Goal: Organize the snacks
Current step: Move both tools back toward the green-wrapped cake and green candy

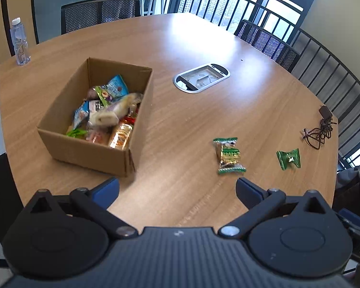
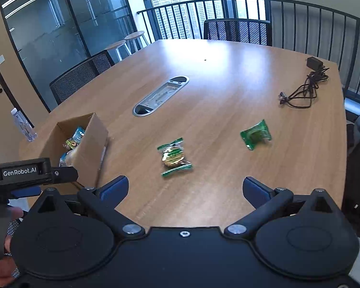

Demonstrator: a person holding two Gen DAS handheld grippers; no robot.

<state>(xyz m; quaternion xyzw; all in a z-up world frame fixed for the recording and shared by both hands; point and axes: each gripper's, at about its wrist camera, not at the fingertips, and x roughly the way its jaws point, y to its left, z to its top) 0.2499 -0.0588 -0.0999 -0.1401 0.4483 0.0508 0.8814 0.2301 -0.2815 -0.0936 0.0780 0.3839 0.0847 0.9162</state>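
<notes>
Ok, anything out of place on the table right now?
Two green snack packets still lie loose on the table, outside the box: one gold-and-green, one plain green. A tangled black cable sits near the far right edge. Nothing spilled or damaged.

Greens and browns on my wood-grain counter (image 1: 204, 110)

Right of the plain brown cardboard box (image 1: 84, 148) lie a green-and-gold wrapped snack (image 1: 229, 156) and an all-green packet (image 1: 288, 159); my grippers' pads (image 1: 106, 188) are blue on black arms.
</notes>
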